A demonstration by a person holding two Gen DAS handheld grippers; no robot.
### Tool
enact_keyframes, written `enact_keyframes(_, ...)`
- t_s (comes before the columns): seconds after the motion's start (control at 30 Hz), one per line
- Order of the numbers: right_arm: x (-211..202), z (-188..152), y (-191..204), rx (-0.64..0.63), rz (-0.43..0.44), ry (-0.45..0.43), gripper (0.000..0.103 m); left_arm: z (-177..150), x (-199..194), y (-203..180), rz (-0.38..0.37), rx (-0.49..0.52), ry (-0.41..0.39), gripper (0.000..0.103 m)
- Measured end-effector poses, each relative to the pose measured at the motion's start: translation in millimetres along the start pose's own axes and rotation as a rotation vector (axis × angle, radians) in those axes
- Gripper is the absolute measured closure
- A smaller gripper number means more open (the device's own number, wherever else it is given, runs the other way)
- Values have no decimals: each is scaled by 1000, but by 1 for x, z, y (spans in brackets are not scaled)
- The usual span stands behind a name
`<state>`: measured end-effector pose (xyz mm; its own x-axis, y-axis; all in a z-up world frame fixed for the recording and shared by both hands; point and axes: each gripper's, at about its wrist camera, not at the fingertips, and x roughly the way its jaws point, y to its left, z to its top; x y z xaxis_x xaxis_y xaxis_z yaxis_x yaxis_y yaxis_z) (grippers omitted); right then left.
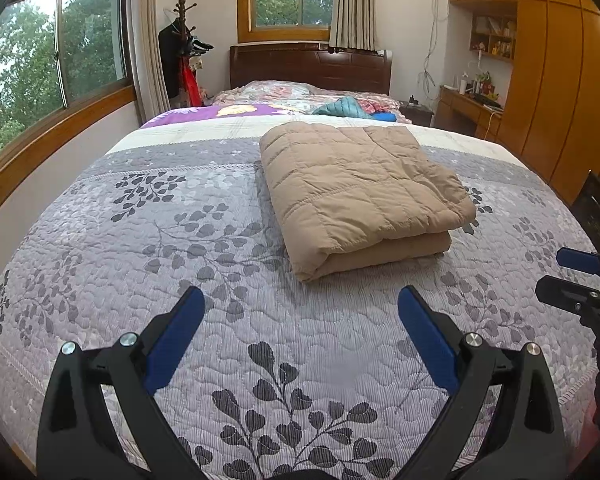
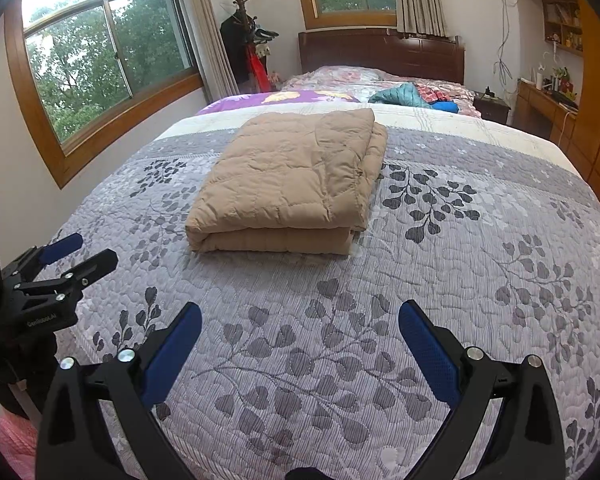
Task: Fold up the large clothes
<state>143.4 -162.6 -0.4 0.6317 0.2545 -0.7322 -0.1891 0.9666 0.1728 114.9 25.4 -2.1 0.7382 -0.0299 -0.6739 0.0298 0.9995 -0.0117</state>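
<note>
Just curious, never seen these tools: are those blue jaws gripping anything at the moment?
Nothing is held. The left gripper and right gripper both hang open over the bedspread, short of the folded tan garment.

Daylight from two wood-framed windows falls across the bed, dark headboard far, wardrobe right.

A plain tan quilted padded garment, stitched in squares and folded into a block, lies toward twelve o'clock on a grey and lilac quilted bedspread printed with dark grey leaf sprays. Beyond it runs a cream band, then a purple sheet with yellow flowers. Both grippers are black with blue finger pads. At one o'clock lies a teal puffy garment.
</note>
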Motion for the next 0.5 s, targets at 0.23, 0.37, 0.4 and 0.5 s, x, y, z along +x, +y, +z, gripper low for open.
enact_keyframes(0.23, 1, 0, 0, -2, -1, 2, 4, 0, 1, 0, -1, 2, 3, 6)
enact_keyframes(0.37, 1, 0, 0, -2, 1, 3, 4, 0, 1, -1, -1, 3, 3, 6)
enact_keyframes(0.4, 2, 0, 0, -2, 1, 4, 4, 0, 1, -1, 1, 3, 3, 6)
enact_keyframes(0.5, 2, 0, 0, -2, 2, 4, 4, 0, 2, 0, 1, 2, 4, 6)
